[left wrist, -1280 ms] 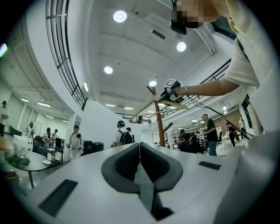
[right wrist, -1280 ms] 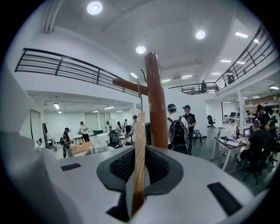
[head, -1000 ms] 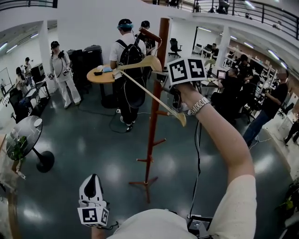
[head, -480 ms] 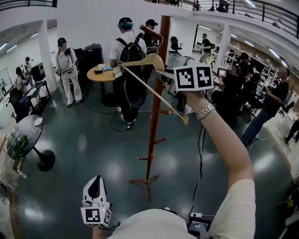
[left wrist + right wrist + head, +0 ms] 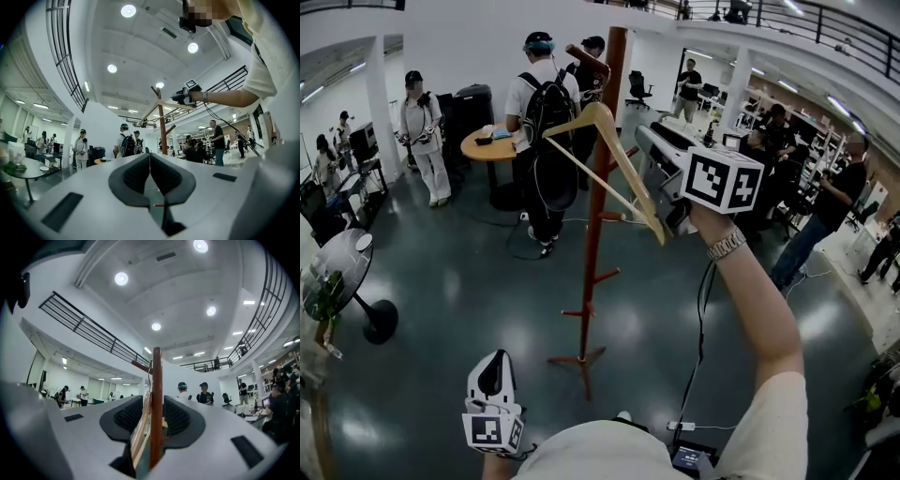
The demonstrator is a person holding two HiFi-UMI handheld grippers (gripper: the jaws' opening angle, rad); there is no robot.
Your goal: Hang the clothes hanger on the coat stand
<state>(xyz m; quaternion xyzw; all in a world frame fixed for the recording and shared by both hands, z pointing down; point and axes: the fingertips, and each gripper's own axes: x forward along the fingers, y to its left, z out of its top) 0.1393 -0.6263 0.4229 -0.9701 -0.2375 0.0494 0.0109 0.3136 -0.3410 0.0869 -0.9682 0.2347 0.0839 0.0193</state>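
Head view: a glossy dark floor (image 5: 441,281) in an open hall, with one coat stand (image 5: 592,244) and one clothes hanger (image 5: 628,172) hanging from an upper peg.

Left gripper view: the left gripper (image 5: 150,157) has its jaws pressed together, empty.

Right gripper view: the right gripper (image 5: 153,401) has jaws that have just been opening, spread around the hanger without pinching it.

A large open-plan office or lab hall: glossy dark floor (image 5: 459,272), an upper gallery with railings (image 5: 853,37), rows of workstations (image 5: 787,112), office chair (image 5: 635,89), several standing people (image 5: 420,131).
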